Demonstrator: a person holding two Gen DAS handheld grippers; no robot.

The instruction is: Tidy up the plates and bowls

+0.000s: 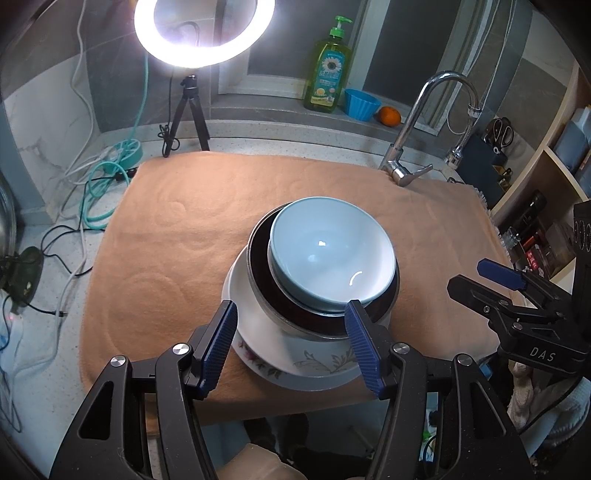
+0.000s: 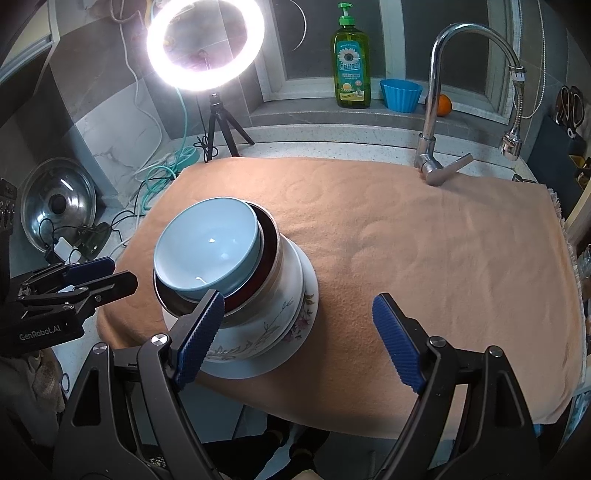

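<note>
A peach towel (image 1: 192, 236) covered most of the counter (image 2: 332, 142), its far right corner reaching the base of the tap (image 2: 432, 162).

On the towel's near side stood the stack of dishes. At the bottom lay a white plate (image 1: 321, 376), and on it a floral plate (image 2: 308, 306) with a floral bowl (image 2: 258, 332) above. In that sat a steel bowl (image 1: 266, 295) with a dark inside, and on top, tilted a little, a blue bowl (image 1: 328, 251), empty and glossy.

A lit ring light (image 1: 204, 31) on a small tripod (image 1: 188, 114) stood behind the towel at the left, with teal and white cables (image 1: 107, 184) coiled beside it. A pot lid (image 2: 57, 203) leaned against the wall further left. On the sill behind were a soap bottle (image 2: 351, 62), a blue cup (image 2: 400, 94) and an orange (image 2: 443, 104). Shelves (image 1: 546, 177) stood at the far right.

The left gripper (image 1: 291, 341) hovered over the near side of the stack, its jaws parted and empty, the pads (image 1: 218, 347) clear of the dishes as far as could be seen. The right gripper (image 2: 297, 339) hung just right of the stack, jaws spread wider, nothing between them but towel; its left pad (image 2: 201, 332) overlapped the steel bowl in view, and whether it touched could not be told.
</note>
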